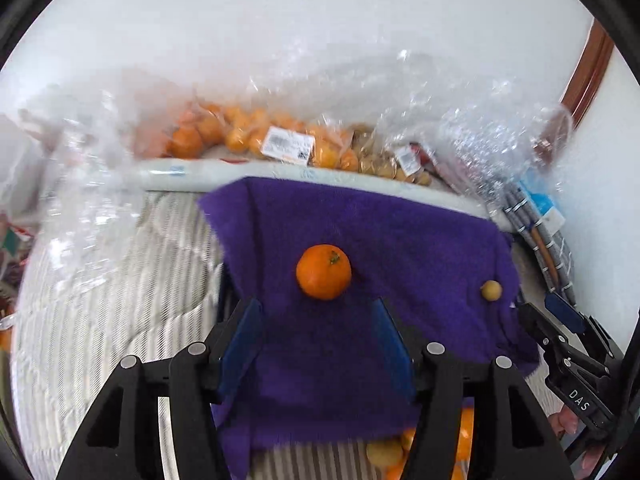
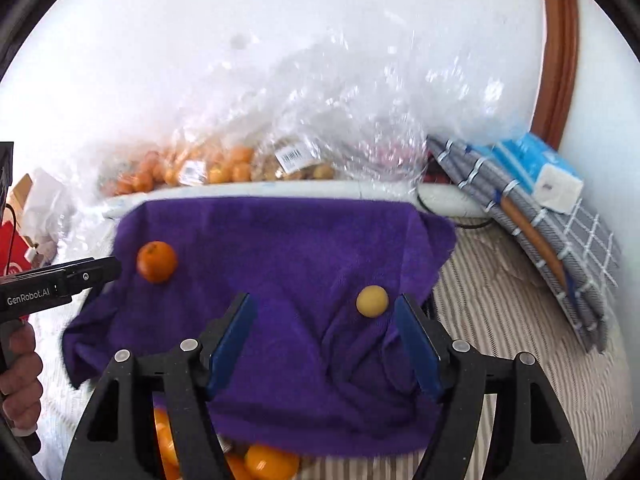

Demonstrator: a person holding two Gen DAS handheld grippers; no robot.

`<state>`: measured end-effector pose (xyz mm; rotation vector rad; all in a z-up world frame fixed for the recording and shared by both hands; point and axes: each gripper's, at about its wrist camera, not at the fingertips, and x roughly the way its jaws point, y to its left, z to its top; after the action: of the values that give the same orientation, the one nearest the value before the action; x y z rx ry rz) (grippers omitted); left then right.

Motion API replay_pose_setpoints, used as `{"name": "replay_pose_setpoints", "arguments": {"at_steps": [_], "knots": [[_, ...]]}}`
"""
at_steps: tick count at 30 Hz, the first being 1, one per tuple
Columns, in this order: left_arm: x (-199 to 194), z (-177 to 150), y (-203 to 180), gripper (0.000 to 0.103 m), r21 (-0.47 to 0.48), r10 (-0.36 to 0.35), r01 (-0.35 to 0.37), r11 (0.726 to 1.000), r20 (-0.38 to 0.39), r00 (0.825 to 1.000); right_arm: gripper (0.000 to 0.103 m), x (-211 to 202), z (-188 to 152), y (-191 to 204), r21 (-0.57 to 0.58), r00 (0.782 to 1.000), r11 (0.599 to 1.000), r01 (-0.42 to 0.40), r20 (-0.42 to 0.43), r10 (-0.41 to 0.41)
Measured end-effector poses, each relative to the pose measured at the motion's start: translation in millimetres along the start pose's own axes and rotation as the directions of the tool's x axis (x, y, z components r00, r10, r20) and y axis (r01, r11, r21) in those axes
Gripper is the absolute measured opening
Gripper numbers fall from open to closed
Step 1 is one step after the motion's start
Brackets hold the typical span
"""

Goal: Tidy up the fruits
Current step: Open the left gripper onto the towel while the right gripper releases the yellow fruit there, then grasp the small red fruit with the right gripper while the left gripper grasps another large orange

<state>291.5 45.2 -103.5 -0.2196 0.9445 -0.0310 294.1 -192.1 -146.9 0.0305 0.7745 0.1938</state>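
Left tongs (image 1: 316, 344) stand apart and empty over the fuzzy purple cloth (image 1: 360, 220), the round orange mandarin (image 1: 324, 272) lying free just beyond their blue tips. Right tongs (image 2: 326, 340) are likewise apart and empty; the small round yellow fruit (image 2: 372, 301) rests on the cloth just inside the right-hand pad. More loose fruit lies at the cloth's near edge. Bagged fruit (image 1: 240, 136) lies behind. Recommendation: centre each fruit between the pads, close gently, avoid snagging cloth.
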Motion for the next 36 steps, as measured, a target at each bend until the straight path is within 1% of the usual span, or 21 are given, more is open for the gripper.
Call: {"name": "replay_pose_setpoints", "arguments": {"at_steps": [5, 7, 8, 9, 11, 13, 15, 16, 17, 18, 19, 20, 22, 24, 26, 27, 29, 33, 36], "knots": [[-55, -24, 1, 0.058, 0.011, 0.025, -0.026, 1.0, 0.079, 0.997, 0.072, -46, -12, 2, 0.021, 0.999, 0.999, -0.025, 0.041, 0.024], [-71, -33, 1, 0.058, -0.005, 0.023, -0.023, 1.0, 0.106, 0.994, 0.072, -65, -20, 3, 0.021, 0.998, 1.0, 0.012, 0.056, -0.014], [-77, -39, 3, 0.058, -0.02, 0.023, -0.021, 1.0, 0.108, 0.994, 0.072, -76, -25, 2, 0.025, 0.997, 0.999, 0.028, 0.068, -0.03], [-83, -46, 6, 0.057, -0.039, 0.006, -0.002, 0.999, 0.092, 0.996, 0.072, -82, -28, 2, 0.029, 0.997, 0.999, 0.027, 0.074, -0.029], [-88, -56, 8, 0.057, -0.038, -0.028, 0.031, 0.999, 0.064, 0.998, 0.072, -96, -36, -2, 0.046, 0.998, 0.999, 0.011, 0.067, -0.014], [-94, -69, 7, 0.057, -0.019, -0.019, 0.02, 1.0, 0.071, 0.997, 0.072, -105, -46, -6, 0.06, 0.999, 0.998, -0.013, 0.05, 0.01], [-98, -82, 7, 0.057, 0.0, -0.005, 0.005, 1.0, 0.084, 0.996, 0.072, -110, -57, -6, 0.054, 0.999, 0.998, -0.014, 0.036, 0.012], [-98, -88, 7, 0.057, 0.003, 0.001, -0.001, 1.0, 0.077, 0.997, 0.072, -111, -64, -6, 0.045, 0.999, 0.999, -0.006, 0.033, 0.004], [-97, -94, 8, 0.057, 0.003, 0.003, -0.003, 1.0, 0.068, 0.998, 0.072, -110, -71, -6, 0.04, 1.0, 0.999, 0.008, 0.026, -0.009], [-95, -100, 10, 0.057, -0.003, 0.004, -0.004, 1.0, 0.059, 0.998, 0.069, -109, -79, -5, 0.039, 1.0, 0.999, 0.013, 0.018, -0.014], [-93, -106, 13, 0.057, -0.012, 0.007, -0.006, 1.0, 0.053, 0.999, 0.063, -107, -86, -5, 0.038, 1.0, 0.999, 0.004, 0.013, -0.004], [-92, -112, 15, 0.057, -0.018, 0.012, -0.011, 1.0, 0.048, 0.999, 0.06, -104, -92, -5, 0.037, 1.0, 0.999, -0.009, 0.005, 0.009], [-84, -123, 21, 0.057, -0.028, 0.023, -0.022, 0.999, 0.034, 0.999, 0.05, -96, -104, -5, 0.027, 0.999, 0.999, -0.027, -0.018, 0.027], [-76, -132, 27, 0.057, -0.042, 0.036, -0.035, 0.998, 0.009, 0.999, 0.046, -84, -114, -2, 0.008, 0.999, 1.0, -0.024, -0.049, 0.025], [-70, -139, 32, 0.057, -0.053, 0.032, -0.032, 0.998, 0.004, 0.999, 0.04, -73, -121, -1, 0.004, 0.997, 1.0, -0.03, -0.071, 0.031], [-65, -143, 35, 0.057, -0.058, 0.041, -0.041, 0.997, 0.002, 0.999, 0.036, -68, -124, 1, 0.002, 0.996, 0.999, -0.042, -0.079, 0.042], [-58, -149, 40, 0.057, -0.071, 0.065, -0.066, 0.995, -0.005, 0.998, 0.034, -57, -127, 3, 0.003, 0.995, 0.999, -0.048, -0.084, 0.048], [-48, -156, 53, 0.057, -0.105, 0.071, -0.071, 0.992, -0.004, 0.997, 0.034, -41, -127, 10, -0.013, 0.994, 0.999, -0.049, -0.094, 0.048], [-45, -159, 59, 0.055, -0.111, 0.073, -0.072, 0.991, 0.002, 0.997, 0.034, -32, -125, 14, -0.029, 0.996, 0.999, -0.02, -0.086, 0.017]]}}
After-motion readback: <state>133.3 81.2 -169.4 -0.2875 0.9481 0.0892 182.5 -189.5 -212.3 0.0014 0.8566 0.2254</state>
